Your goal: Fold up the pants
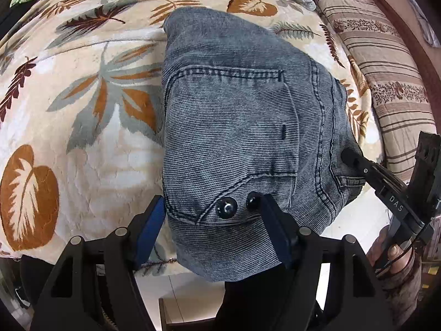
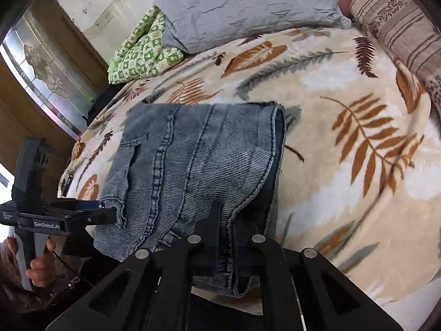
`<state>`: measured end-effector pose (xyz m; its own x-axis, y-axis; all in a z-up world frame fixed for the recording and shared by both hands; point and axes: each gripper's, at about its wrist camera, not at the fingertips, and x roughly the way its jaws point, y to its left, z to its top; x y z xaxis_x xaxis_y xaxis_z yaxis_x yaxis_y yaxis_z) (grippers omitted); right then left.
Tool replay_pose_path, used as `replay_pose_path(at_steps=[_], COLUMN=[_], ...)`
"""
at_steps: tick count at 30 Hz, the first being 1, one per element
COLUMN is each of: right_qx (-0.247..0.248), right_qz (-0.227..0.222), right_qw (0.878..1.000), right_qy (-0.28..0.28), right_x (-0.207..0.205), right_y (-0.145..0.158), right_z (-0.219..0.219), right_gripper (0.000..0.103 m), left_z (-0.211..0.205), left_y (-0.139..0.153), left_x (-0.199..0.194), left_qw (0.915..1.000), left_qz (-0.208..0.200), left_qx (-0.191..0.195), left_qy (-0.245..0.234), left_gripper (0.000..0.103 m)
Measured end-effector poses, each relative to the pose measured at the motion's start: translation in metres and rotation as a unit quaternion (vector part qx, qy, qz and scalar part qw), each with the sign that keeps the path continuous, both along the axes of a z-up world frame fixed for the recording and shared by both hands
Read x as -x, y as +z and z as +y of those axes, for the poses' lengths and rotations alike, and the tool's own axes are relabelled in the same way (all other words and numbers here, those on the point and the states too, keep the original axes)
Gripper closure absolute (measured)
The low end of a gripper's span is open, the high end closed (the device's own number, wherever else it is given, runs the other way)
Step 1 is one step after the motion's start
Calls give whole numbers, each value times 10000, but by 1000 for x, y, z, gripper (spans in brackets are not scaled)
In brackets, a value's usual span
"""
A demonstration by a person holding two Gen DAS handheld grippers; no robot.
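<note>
Tools both sit at the near edge of the bed (image 2: 344, 165), at 6 o'clock in each wrist view. Left tool (image 1: 213, 229): blue pads spread wide, straddling the waistband corner, gripping nothing that I can confirm. Right tool (image 2: 234, 237): fingers drawn close with a denim layer between them at the open hem side; I read this as pinching the pants, though the right finger is partly hidden by cloth.

Pants (image 1: 242, 115) lie already folded into a compact stack on the leaf-print blanket (image 1: 69, 127), lower end hanging just over the bed edge, toward 6 o'clock.

My judgement: the fold is nearly complete. For a good finish I should hold the pinched layer low, draw it flat rather than lift it, and use the open left tool to press the waistband corner so the stack does not slide off the edge.

Appearance: faded blue-grey denim with a fine ribbed weave, darker stitched seams. Back pocket (image 1: 234, 121) faces up. Two dark metal snaps (image 1: 226, 207) sit near the waistband, just beside the left tool's right pad.
</note>
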<state>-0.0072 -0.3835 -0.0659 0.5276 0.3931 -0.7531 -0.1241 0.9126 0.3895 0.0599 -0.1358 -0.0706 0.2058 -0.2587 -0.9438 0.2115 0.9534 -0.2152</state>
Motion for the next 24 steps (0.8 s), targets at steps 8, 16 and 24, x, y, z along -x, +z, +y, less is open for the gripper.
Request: replay_pose_path(at_steps=[8,16,24], right_qx=[-156,-407,-1247], right_qz=[142,76,161], right_qw=[9997,9988,9885], right_qy=[-157,-247,-844], right_x=[-2,-2,-27], right_y=[-18,14,2], right_z=[-4,-11,-58], right_gripper=[95,82,43], left_z=[8,20,67], left_y=[-7,17,32], left_x=[-3,-6,-41], left_qw=[9998,9988,9929], left_qz=[122,199,317], left_qx=[138,440,1061], left_qy=[76,34,429], left_gripper=[22,30,29])
